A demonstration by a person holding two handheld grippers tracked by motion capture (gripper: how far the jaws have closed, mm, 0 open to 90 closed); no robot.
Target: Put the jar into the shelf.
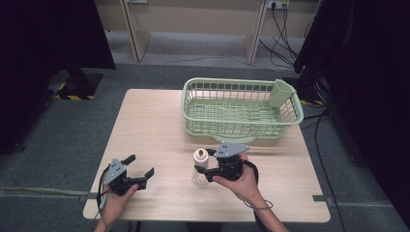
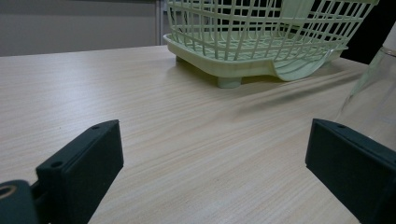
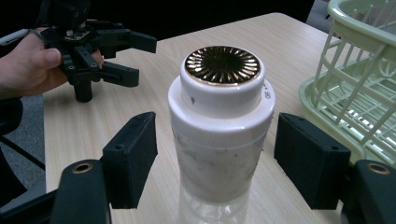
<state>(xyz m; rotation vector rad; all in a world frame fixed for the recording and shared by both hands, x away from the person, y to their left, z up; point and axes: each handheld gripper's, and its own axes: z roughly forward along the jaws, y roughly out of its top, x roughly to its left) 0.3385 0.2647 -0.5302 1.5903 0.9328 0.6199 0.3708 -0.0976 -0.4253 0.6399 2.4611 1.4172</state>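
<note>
A clear bottle [image 1: 200, 167] with a white neck and a gold-topped white cap stands upright near the table's front middle. My right gripper [image 1: 207, 165] is open, its jaws on either side of the bottle's [image 3: 221, 121] neck with a gap on each side in the right gripper view [image 3: 224, 163]. My left gripper [image 1: 140, 165] is open at the front left, with nothing between its jaws [image 2: 210, 172]. It points across the table toward the basket [image 2: 252, 70]. The bottle's clear lower body [image 2: 373, 93] shows at that view's right edge. The left gripper [image 3: 116, 51] also appears beyond the bottle.
A pale green wire basket [image 1: 241, 83] sits at the table's [image 1: 154, 125] back right, with a green cup [image 1: 281, 93] hooked in its far right corner. Bare wood lies between the grippers and the basket. Cables and dark curtains lie beyond the table.
</note>
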